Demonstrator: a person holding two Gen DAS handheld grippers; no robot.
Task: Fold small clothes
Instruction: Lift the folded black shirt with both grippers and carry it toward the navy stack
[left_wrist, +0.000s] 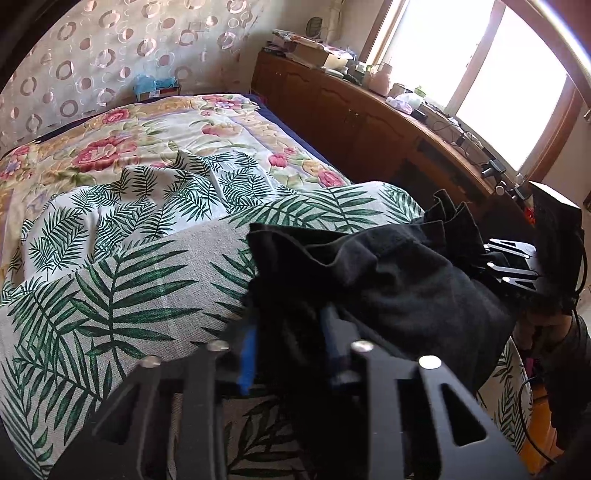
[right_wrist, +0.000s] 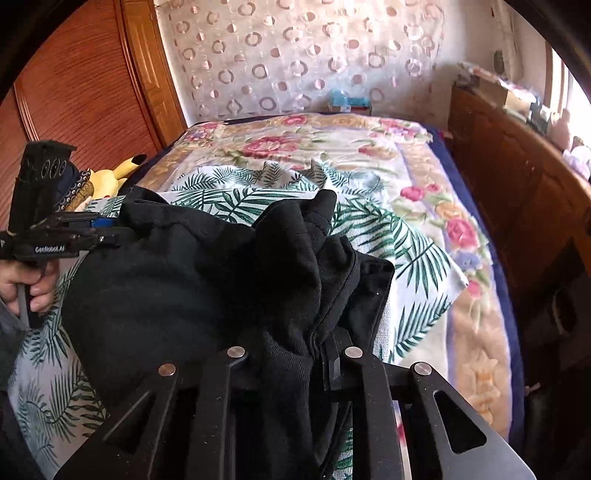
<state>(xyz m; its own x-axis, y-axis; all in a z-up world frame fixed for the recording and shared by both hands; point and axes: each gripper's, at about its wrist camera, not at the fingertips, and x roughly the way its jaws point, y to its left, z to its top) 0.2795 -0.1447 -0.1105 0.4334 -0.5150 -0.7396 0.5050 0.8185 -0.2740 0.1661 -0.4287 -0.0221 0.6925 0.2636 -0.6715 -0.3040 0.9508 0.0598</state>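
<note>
- A bed (left_wrist: 155, 122) with a floral cover fills the room's middle; a leaf-print sheet (left_wrist: 110, 266) lies crumpled over its near half.
- Wooden cabinets (left_wrist: 354, 114) run along the bed's right side under a bright window (left_wrist: 461, 70); a wooden wardrobe (right_wrist: 81, 85) stands to the left, patterned wallpaper at the far end.
- A black garment (right_wrist: 177, 280) lies bunched on the leaf-print sheet, stretched between both claws.
- The garment's folds cover both claws' fingertips, so its shape is hard to make out.
- The left claw (left_wrist: 291, 332) is clamped on the garment's left edge, its handle gripped by a hand (right_wrist: 33, 288).
- The right claw (right_wrist: 325, 350) is pinched on the right edge, angled downward.
- A yellow plush toy (right_wrist: 110, 177) sits far left, partly hidden.
</note>
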